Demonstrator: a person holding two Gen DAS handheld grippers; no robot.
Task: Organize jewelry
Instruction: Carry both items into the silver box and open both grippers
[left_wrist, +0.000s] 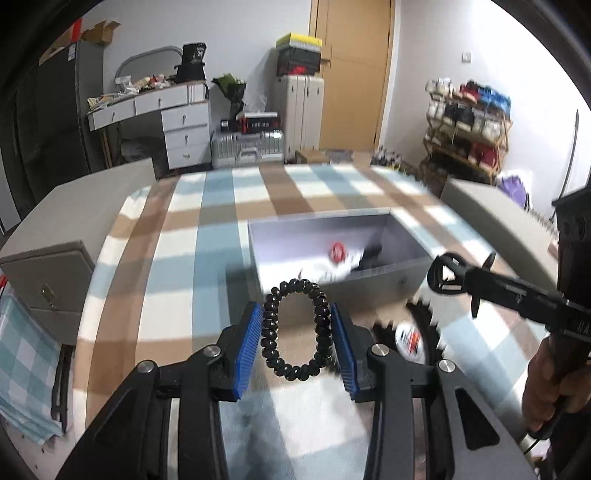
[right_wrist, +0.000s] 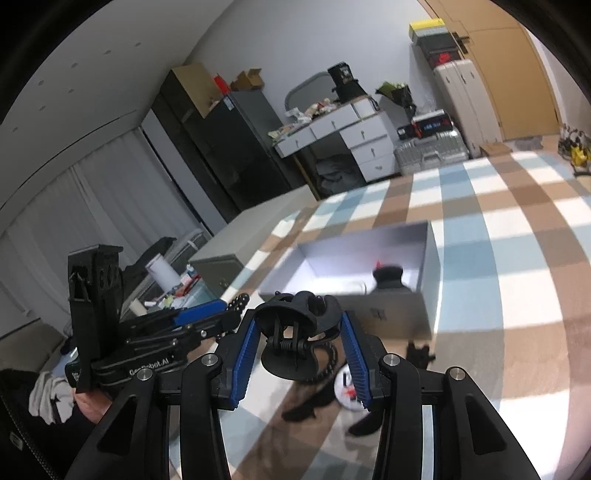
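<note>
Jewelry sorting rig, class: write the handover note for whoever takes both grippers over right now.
Left gripper: shut on the black beaded bracelet, held above the checked tablecloth, just short of the gray box.
Right gripper: shut on a black claw hair clip, also near the box.
Done: the box already holds some pieces, one red; blur hides what they are.
Left: drop both held pieces into the box, then collect the dark pieces and the white round item on the cloth in front of it.
</note>
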